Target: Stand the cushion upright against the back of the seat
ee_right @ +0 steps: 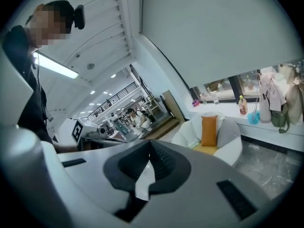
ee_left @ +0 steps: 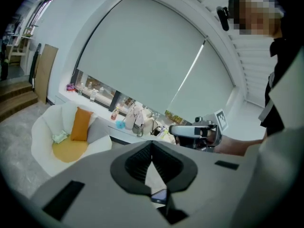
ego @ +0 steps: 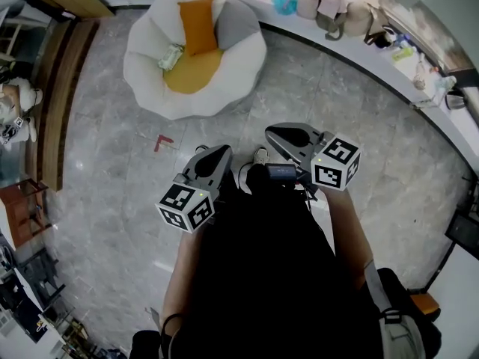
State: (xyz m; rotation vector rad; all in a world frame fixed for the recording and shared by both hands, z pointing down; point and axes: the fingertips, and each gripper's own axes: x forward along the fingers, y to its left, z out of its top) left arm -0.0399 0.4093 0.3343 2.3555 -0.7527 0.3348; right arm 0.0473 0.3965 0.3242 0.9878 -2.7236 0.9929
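Observation:
An orange cushion (ego: pixel 198 25) stands upright against the back of a white petal-shaped armchair (ego: pixel 247 69), above its yellow seat pad (ego: pixel 193 73). The left gripper view shows the cushion (ee_left: pixel 80 124) far off at the left, and the right gripper view shows the same cushion (ee_right: pixel 208 130) at the right. My left gripper (ego: pixel 218 155) and right gripper (ego: pixel 275 134) hover close to my body, well short of the chair. Both are shut with nothing between the jaws. The left gripper (ee_left: pixel 152 145) points past the chair, as does the right gripper (ee_right: pixel 151 147).
A small pale green item (ego: pixel 171 56) lies on the seat beside a grey cushion (ego: pixel 239 21). A window ledge (ego: pixel 352 47) carries bags and bottles. Wooden steps (ego: pixel 63 88) run along the left. A red mark (ego: pixel 162 142) sits on the grey marble floor.

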